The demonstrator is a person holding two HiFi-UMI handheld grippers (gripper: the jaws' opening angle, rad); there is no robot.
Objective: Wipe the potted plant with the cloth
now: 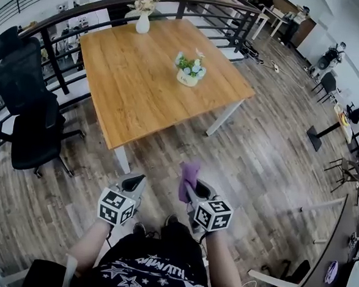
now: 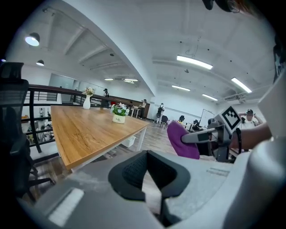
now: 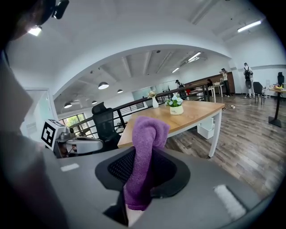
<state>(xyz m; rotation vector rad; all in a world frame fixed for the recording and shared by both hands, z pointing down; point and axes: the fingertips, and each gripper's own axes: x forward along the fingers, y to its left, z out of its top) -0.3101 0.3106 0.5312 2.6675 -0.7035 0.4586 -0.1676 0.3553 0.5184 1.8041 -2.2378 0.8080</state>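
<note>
Right gripper (image 1: pixel 196 187) jaws clamp fuzzy purple cloth (image 1: pixel 190 171); left gripper (image 1: pixel 134 181) jaws closed, empty; potted plant (image 1: pixel 189 69) on woodgrain table (image 1: pixel 128 87)

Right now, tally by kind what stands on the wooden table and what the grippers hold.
Potted plant: 1
Vase with flowers: 1
Purple cloth, in the right gripper: 1
Total: 3
</note>
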